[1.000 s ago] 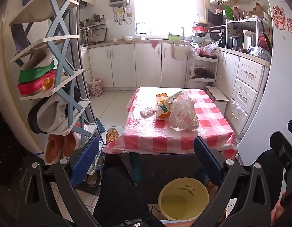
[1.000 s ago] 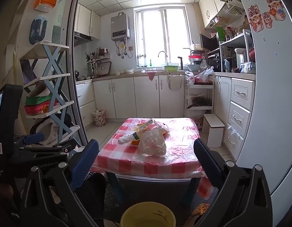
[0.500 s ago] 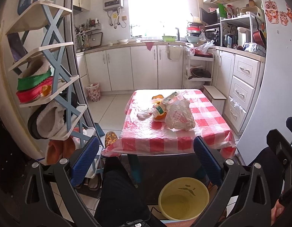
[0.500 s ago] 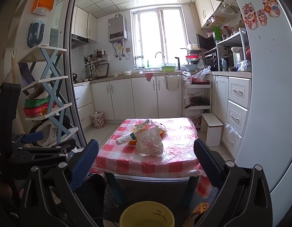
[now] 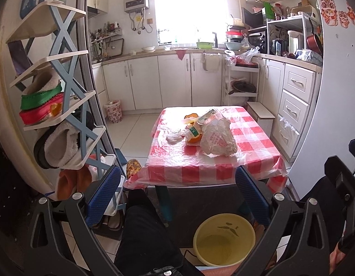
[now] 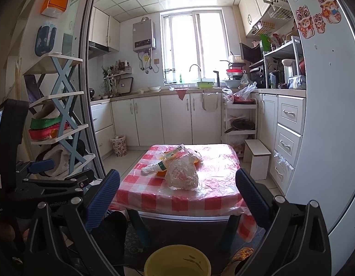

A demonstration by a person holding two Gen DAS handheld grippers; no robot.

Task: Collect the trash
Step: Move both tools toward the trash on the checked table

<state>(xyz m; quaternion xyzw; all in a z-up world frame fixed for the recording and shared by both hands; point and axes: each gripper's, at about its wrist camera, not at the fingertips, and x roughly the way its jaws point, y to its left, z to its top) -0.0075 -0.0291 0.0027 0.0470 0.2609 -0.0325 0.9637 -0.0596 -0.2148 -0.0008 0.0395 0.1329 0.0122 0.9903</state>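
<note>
Crumpled plastic makes up most of the trash: a translucent bag [image 5: 217, 138] printed in red lies near the middle of the table [image 5: 258, 133], with a bottle [image 5: 192, 132] bearing a green label, a white wad [image 5: 174, 136] and some orange pieces [image 5: 190, 116] touching it on its left and far sides; from the right wrist we see the same bag [image 6: 182, 173] and bottle [image 6: 159, 166] heaped together on the checked red-and-white cloth [image 6: 214, 203], which has a clear sheet over it; below the near edge of the table stands a yellow bin [image 5: 224, 239], well apart from the heap, and its rim shows again in the right view [image 6: 177, 261]; we hold our left tongs [image 5: 178, 195] short of the table, fingers spread wide with nothing between the blue pads [image 5: 104, 195]; our right tongs [image 6: 177, 197] are likewise spread wide and grip nothing; a dark trouser leg [image 5: 143, 230] runs under the left tongs; a shoe rack [image 5: 62, 92] with slippers stands at the left; white cabinets [image 5: 173, 82] line the far wall under a bright window [image 6: 193, 46].
</note>
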